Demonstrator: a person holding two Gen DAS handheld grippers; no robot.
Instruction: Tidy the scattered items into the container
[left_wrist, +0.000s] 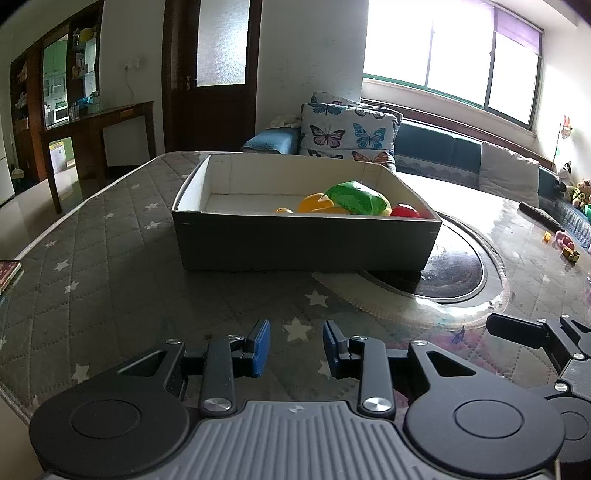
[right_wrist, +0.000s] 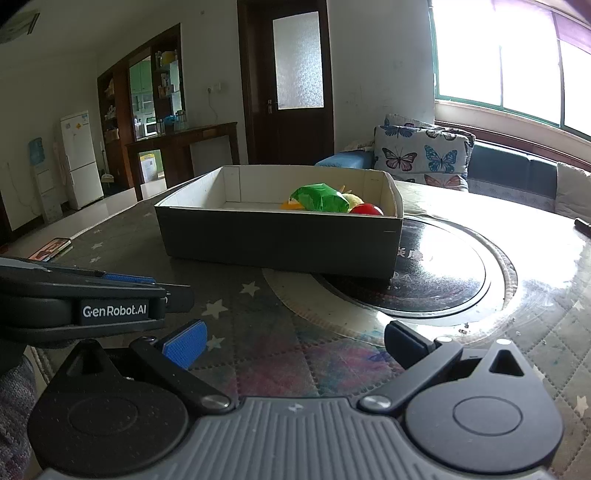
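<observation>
A dark grey box (left_wrist: 306, 243) with a white inside stands on the quilted table ahead of both grippers. A green toy (left_wrist: 356, 197), yellow and orange pieces (left_wrist: 314, 203) and a red piece (left_wrist: 404, 211) lie in its right half. In the right wrist view the same box (right_wrist: 280, 243) holds the green toy (right_wrist: 317, 197) and the red piece (right_wrist: 366, 209). My left gripper (left_wrist: 295, 347) hovers low over the table, its blue pads a small gap apart with nothing between them. My right gripper (right_wrist: 295, 343) is beside it, jaws wide and empty.
A round black hotplate (left_wrist: 454, 273) is set into the table under the box's right corner. Small toys (left_wrist: 565, 245) and a dark stick-like object (left_wrist: 539, 218) lie at the far right. A phone (right_wrist: 50, 249) rests near the left edge. A sofa with a butterfly cushion (left_wrist: 347, 133) stands behind.
</observation>
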